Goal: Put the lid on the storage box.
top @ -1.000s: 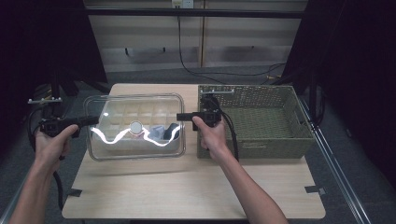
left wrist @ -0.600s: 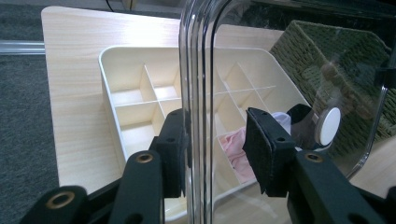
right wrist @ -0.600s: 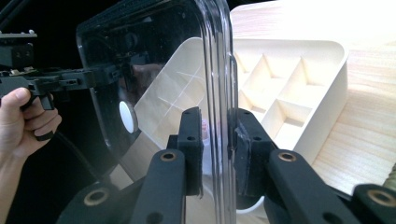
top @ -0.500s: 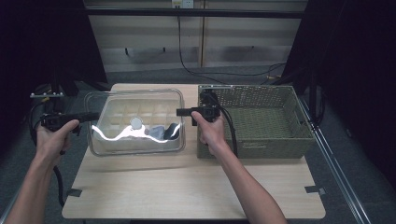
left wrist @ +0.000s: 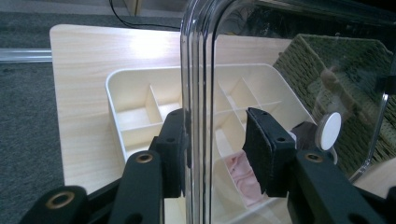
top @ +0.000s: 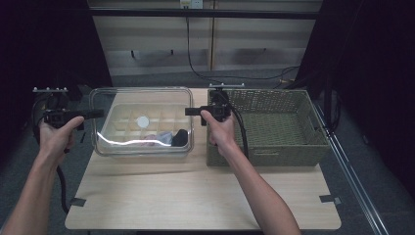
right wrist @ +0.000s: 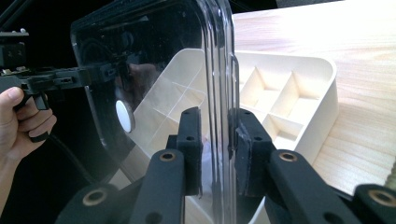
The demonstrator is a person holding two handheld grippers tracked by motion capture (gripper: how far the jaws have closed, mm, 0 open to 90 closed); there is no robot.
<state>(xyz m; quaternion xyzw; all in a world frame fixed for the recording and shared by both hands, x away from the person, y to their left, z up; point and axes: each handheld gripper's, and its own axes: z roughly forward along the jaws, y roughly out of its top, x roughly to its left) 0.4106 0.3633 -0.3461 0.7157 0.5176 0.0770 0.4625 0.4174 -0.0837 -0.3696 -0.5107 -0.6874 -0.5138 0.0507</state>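
I grip the clear lid (top: 143, 122) with both tongs, left (top: 95, 113) at 9 o'clock, right (top: 192, 111) at 3; no writing readable.

A pale wooden bench (top: 161, 196) carries two things; a cream divided tray (top: 122, 128) lies on its left half, a woven green basket (top: 274, 156) stands on its right half, just beside the tray; dark tape marks (top: 77, 201) sit near both front corners; the front stretch lies bare.
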